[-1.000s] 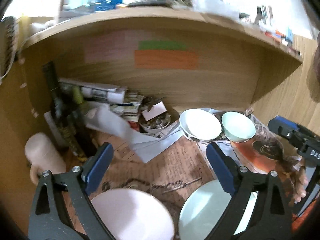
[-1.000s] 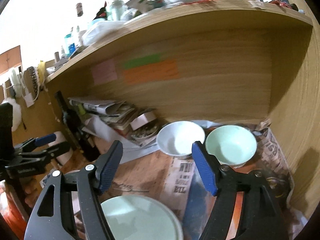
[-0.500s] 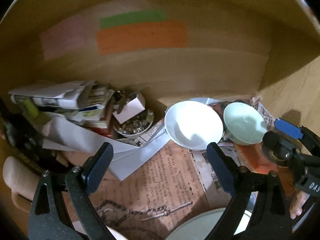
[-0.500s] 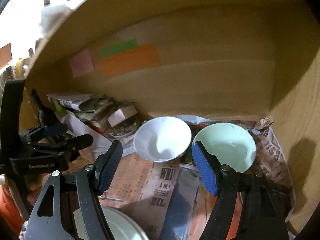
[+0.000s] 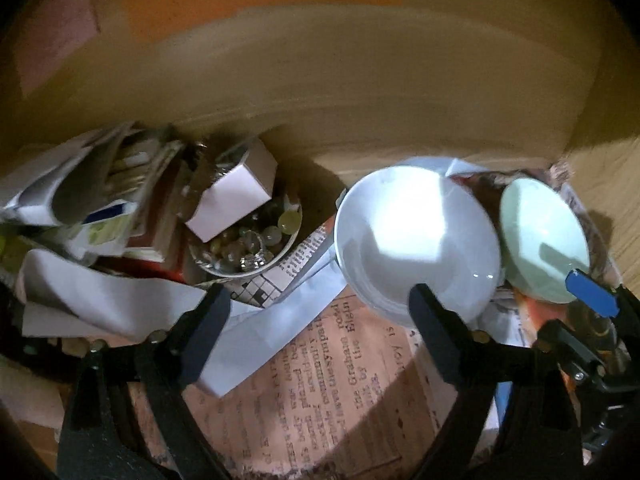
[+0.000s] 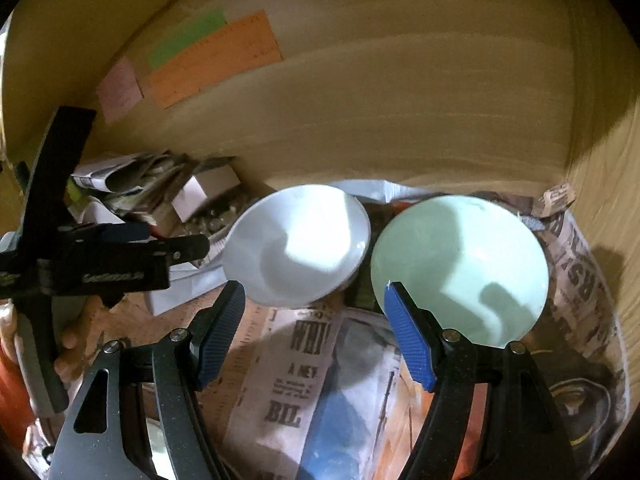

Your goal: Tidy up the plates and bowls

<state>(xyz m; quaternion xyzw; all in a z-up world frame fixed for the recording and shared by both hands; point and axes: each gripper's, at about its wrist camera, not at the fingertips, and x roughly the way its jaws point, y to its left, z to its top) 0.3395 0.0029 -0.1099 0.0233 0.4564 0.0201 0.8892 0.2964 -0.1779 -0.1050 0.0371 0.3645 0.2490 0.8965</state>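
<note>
Nothing stacked yet: white bowl (image 6: 298,246), green bowl (image 6: 460,268) side by side; your left gripper (image 5: 320,328), right gripper (image 6: 316,328) both spread, empty.

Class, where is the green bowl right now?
In the right wrist view, the green bowl sits on newspaper at the shelf's back right corner, just right of the white bowl.

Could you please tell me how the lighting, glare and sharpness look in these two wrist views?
Left wrist view: dim and motion-smeared, with a bright patch inside the white bowl and a claw shadow on the green bowl. Right wrist view: sharper, with similar glare on the white bowl, a shadow in the green bowl, and fisheye-bent walls.
</note>
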